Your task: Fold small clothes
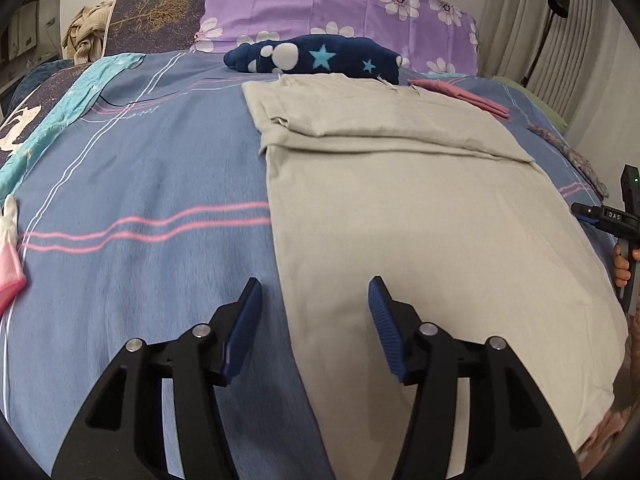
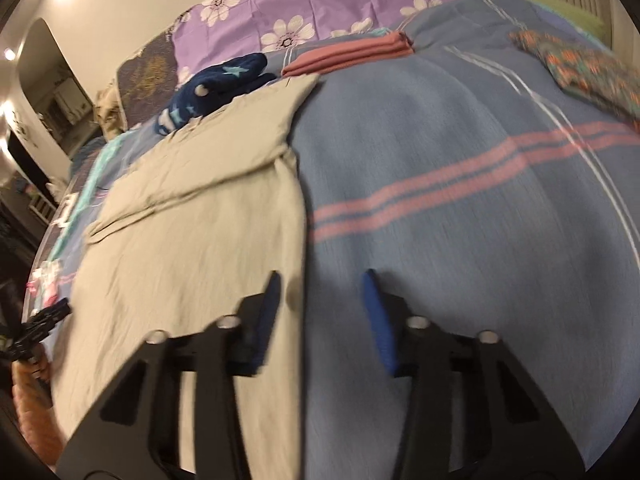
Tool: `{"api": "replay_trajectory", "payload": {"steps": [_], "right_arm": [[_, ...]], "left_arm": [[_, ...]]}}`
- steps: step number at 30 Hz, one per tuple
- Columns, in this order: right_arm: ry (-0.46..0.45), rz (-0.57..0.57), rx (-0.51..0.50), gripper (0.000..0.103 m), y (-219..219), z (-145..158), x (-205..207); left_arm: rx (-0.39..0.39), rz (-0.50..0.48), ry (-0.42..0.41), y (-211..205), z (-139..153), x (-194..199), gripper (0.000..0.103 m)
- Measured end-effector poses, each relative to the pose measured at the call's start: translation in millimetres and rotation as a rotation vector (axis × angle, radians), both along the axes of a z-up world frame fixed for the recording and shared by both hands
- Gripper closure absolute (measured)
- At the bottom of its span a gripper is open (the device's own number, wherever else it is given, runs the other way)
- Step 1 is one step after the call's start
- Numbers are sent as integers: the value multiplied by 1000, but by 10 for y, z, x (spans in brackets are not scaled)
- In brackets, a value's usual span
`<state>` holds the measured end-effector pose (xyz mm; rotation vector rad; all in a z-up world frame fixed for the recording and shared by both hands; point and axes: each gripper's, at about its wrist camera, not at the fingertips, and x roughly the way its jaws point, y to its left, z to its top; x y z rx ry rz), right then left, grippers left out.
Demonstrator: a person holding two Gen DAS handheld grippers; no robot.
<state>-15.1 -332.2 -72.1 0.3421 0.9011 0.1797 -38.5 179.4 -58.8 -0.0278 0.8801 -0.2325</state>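
Observation:
A beige garment [image 1: 420, 220] lies flat on the blue striped bed cover [image 1: 140, 200], with its far part folded back over itself. My left gripper [image 1: 314, 284] hangs open over the garment's left edge near the front, one finger above the cover and one above the cloth. In the right wrist view the same beige garment [image 2: 192, 220] lies on the left. My right gripper [image 2: 320, 280] stands open astride its right edge, and nothing is pinched between the pads. The picture there is blurred. The right gripper [image 1: 624, 216] also shows at the far right of the left wrist view, held by a hand.
A dark blue star-print garment [image 1: 320, 58] and a folded pink cloth [image 1: 468, 96] lie beyond the beige one, before a purple floral pillow [image 1: 340, 12]. A patterned cloth [image 2: 592, 76] lies at the right of the bed. A small pink item [image 1: 10, 272] sits at the left edge.

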Motion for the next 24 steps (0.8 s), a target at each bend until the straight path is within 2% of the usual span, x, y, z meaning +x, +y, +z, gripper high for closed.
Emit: {"api": "replay_trajectory", "payload": {"steps": [2, 8, 12, 17, 24], "right_arm": [[-1, 12, 35, 71, -75, -12, -201], [-4, 93, 76, 71, -35, 20, -715], [-4, 158, 92, 71, 72, 25, -1097], [-2, 154, 132, 71, 85, 7, -1331], [8, 137, 235, 71, 7, -11, -1658]], "left_arm": [[6, -24, 2, -27, -24, -121, 47], [-39, -76, 10, -50, -24, -448, 47], [-42, -122, 12, -53, -12, -720, 47], [-45, -162, 2, -80, 11, -962, 48], [-127, -176, -1, 17, -20, -1237, 48]]}}
